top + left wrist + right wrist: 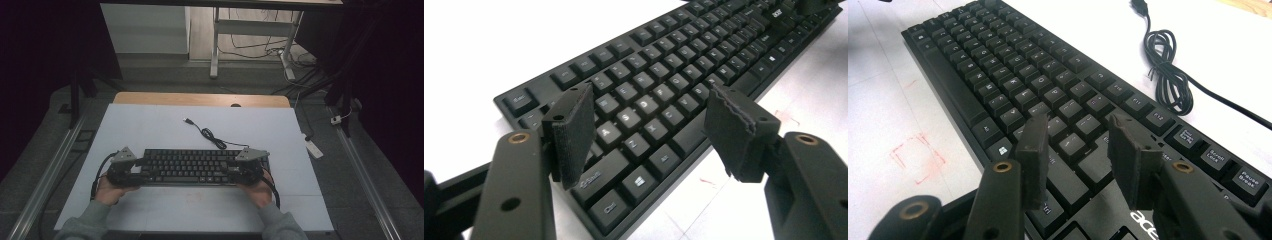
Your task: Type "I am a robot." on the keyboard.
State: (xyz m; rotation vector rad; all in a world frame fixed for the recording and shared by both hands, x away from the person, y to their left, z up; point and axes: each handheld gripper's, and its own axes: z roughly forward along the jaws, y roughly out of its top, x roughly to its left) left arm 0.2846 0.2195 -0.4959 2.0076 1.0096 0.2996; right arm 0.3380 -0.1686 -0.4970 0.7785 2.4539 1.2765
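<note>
A black keyboard (190, 167) lies flat on the white table (150, 130), near its front edge. My left gripper (144, 170) is at the keyboard's left end. In the left gripper view it (649, 100) hangs open over the keyboard (664, 75), with the left letter keys below and nothing between its pads. My right gripper (233, 170) is at the right end. In the right gripper view it (1075, 125) stands open above the keys (1013, 85) with nothing gripped. The keyboard's black cable (210, 135) lies coiled behind it (1165, 65).
The cable's USB plug (187, 120) lies loose on the table further back. Faint red marks (918, 155) show on the table in front of the keyboard. A wooden edge (200, 99) borders the far side. A white power strip (314, 148) lies on the floor at the right.
</note>
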